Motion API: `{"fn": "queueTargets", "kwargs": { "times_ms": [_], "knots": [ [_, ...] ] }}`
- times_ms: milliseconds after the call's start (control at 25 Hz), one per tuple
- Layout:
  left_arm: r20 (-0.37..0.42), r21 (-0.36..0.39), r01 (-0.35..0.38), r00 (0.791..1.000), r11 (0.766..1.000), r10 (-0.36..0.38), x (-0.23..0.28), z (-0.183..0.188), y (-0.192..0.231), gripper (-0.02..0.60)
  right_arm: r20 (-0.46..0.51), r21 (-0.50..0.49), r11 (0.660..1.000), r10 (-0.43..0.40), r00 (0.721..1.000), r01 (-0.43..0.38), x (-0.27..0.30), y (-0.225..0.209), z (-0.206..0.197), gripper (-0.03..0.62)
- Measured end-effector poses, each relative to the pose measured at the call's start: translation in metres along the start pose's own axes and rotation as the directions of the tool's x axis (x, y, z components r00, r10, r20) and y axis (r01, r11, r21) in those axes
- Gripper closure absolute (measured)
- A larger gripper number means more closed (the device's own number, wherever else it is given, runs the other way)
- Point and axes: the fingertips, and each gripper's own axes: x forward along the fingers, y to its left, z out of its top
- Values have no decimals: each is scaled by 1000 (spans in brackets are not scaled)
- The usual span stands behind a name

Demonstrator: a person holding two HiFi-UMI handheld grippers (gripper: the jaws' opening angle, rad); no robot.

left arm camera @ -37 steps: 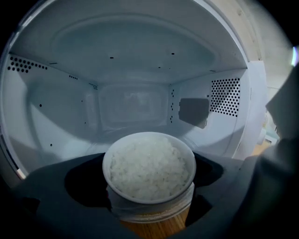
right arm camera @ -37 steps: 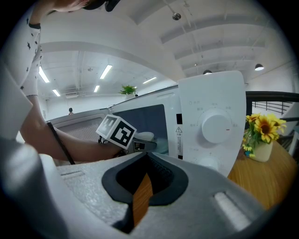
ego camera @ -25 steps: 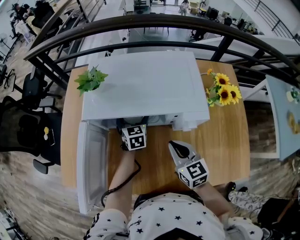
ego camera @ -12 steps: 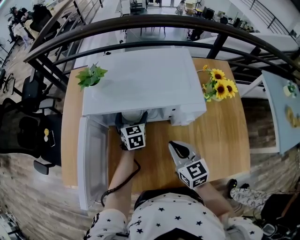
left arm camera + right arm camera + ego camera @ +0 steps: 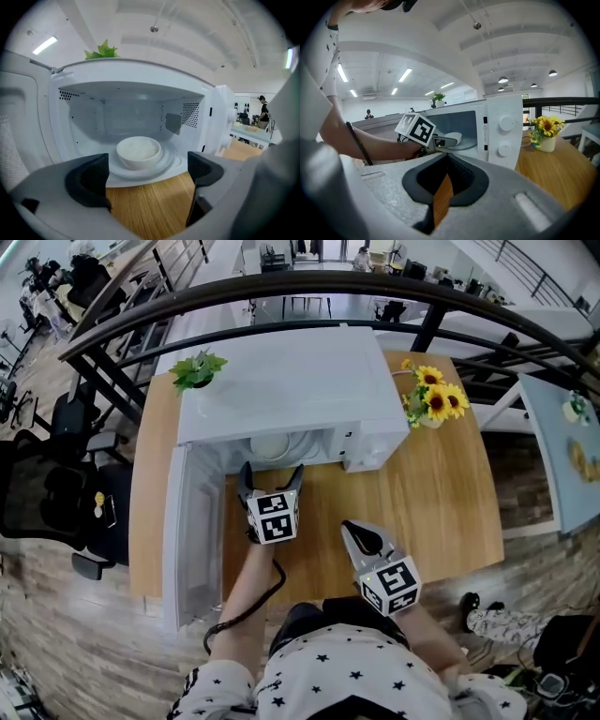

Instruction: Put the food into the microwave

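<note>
While the bowl sits inside the microwave, left claw wide apart, empty, right claw closed, empty.

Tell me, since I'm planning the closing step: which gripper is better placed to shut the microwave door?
Probably left. The left gripper hangs open beside the open door; the right gripper sits shut, farther away.

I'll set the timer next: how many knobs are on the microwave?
2, both on the microwave's front panel: the upper knob, and the lower knob directly beneath it. No others show.
</note>
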Motion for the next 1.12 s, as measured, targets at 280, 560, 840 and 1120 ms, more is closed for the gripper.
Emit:
{"fn": "queueTargets", "kwargs": {
  "times_ms": [280,560,840,1120],
  "knots": [
    [14,7,55,998,998,-55,-51,-10,-21,83,38,-13,1000,-20,999,20,-29,24,-4,588],
    [63,8,95,993,995,-95,-118,-14,-42,86,78,-29,999,-30,996,32,-62,53,-7,588],
    [105,-19,104,989,994,-102,-195,-25,-51,184,120,-46,998,-33,992,39,-90,85,-9,588],
    [150,-71,121,983,990,-109,-264,-40,-60,366,161,-52,997,-39,986,48,-120,113,-15,588]
  ]
}}
